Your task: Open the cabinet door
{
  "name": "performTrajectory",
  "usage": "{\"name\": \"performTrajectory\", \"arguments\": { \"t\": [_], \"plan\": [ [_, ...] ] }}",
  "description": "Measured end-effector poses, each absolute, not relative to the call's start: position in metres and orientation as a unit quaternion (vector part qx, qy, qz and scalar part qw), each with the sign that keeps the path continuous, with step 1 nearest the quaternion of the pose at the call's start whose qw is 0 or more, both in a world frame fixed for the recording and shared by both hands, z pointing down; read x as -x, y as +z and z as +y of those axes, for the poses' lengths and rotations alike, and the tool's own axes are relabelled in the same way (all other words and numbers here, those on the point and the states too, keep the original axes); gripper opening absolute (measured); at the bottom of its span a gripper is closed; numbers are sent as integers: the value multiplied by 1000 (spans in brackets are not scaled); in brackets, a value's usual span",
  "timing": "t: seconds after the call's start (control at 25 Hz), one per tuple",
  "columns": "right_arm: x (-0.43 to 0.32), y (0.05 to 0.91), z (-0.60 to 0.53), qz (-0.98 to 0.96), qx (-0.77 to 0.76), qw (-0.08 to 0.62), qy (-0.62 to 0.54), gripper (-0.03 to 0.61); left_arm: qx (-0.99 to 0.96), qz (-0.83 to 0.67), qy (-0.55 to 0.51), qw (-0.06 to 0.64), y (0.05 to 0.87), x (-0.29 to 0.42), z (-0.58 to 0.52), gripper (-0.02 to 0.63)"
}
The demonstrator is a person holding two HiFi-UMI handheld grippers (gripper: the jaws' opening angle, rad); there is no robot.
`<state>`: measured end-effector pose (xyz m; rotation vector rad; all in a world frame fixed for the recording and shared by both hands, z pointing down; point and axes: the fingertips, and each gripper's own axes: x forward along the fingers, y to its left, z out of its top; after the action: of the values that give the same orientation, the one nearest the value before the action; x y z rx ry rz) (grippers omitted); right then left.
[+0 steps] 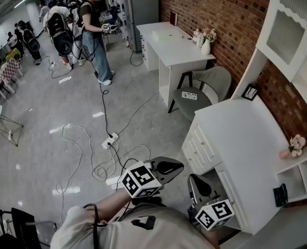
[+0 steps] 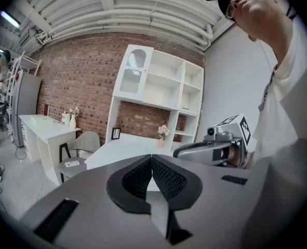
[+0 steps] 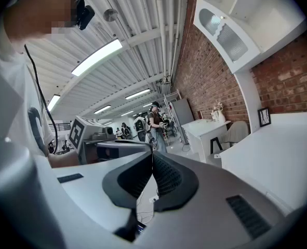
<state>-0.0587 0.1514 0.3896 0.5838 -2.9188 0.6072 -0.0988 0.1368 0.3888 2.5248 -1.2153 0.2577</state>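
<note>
Hovering off the front edge of the white wooden desk (image 1: 241, 134), I hold the left gripper (image 1: 166, 166) and right gripper (image 1: 197, 185) closed and empty, since the white glass-paned cabinet door (image 1: 288, 19) is well apart.

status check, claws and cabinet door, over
Left claw shut, empty; right claw shut, empty. Upper cabinet door closed, untouched. White desk sits under it, ahead of both claws.

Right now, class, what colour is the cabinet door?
The cabinet door is white, clearest in the left gripper view.
</note>
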Motion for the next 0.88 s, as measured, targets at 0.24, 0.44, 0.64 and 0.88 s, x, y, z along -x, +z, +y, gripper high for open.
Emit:
{"name": "performTrajectory", "arguments": {
  "t": [0.24, 0.44, 0.64, 0.88],
  "plan": [
    [61, 387, 180, -959, -206, 56, 188, 26, -896, -407, 90, 150, 386, 93, 166, 17],
    [59, 384, 183, -957, -221, 37, 183, 28, -901, -400, 95, 135, 386, 88, 176, 17],
    [34, 388, 179, -951, -252, 31, 175, 28, -916, -366, 95, 135, 390, 64, 172, 17],
    [5, 388, 178, -940, -293, 32, 174, 28, -925, -345, 95, 128, 389, 40, 163, 17]
  ]
}}
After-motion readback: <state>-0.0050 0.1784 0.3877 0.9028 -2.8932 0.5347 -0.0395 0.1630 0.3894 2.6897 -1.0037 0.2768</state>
